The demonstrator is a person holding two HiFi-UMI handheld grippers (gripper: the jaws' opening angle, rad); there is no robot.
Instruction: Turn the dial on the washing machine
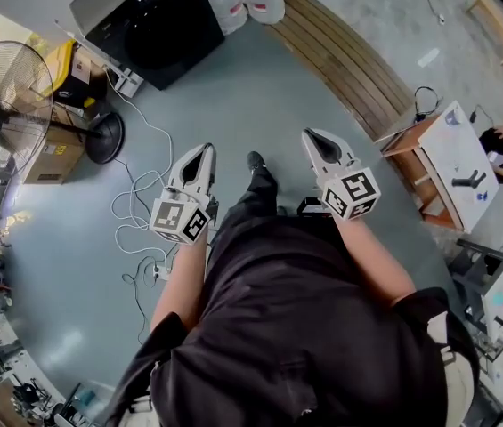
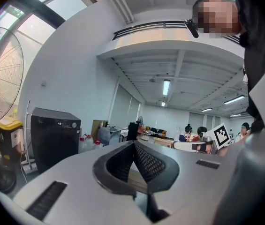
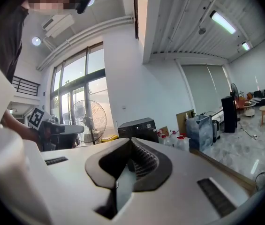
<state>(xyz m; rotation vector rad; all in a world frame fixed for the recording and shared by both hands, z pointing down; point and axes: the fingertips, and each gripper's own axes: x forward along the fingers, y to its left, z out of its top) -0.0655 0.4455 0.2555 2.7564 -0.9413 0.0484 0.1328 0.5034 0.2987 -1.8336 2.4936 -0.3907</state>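
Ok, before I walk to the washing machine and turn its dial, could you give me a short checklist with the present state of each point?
1. Washing machine in sight: ok, it stands across the floor, next to the fan.
2. Dial within reach: not ok, the machine is far from both grippers.
3. Right gripper free: ok, jaws together, nothing between them.
4. Left gripper free: ok, shut and empty.
5. Jaws open to take the dial: not ok, both are shut.
6. Floor on the way: not ok, loose white cables lie towards the machine.
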